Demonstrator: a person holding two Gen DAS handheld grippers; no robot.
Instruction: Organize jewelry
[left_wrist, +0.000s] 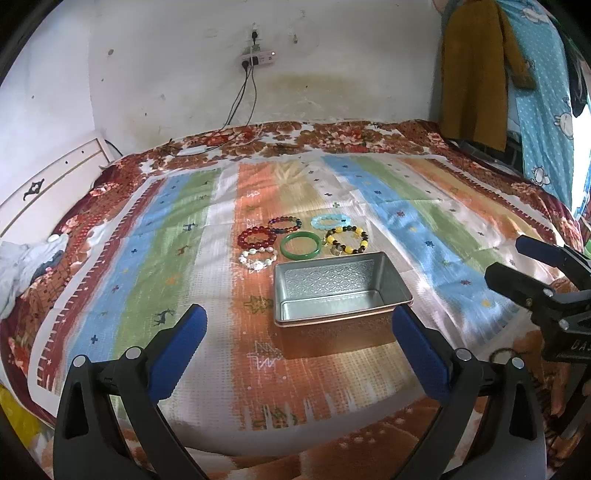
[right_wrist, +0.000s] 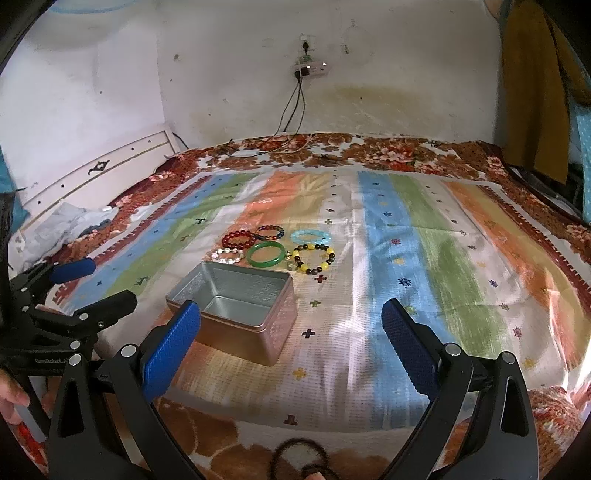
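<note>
Metal tin (left_wrist: 341, 291) sits open and empty on the bed (left_wrist: 424, 206), six bracelets (left_wrist: 301, 238) clustered just behind it, likely staged for loading. Left claw (left_wrist: 299, 339) and right claw (right_wrist: 291, 332) both hover wide open, holding nothing.

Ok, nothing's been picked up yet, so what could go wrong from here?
1. The bracelets lie packed together: the green bangle touches or nearly touches the red bead bracelet and the yellow-and-dark bead bracelet, so a wide-open left tool may drag neighbours.
2. The tin box sits on soft, wrinkled bedding; a nudge could tip or shift it.
3. The right tool hovers near the box rim and might clip it.
</note>
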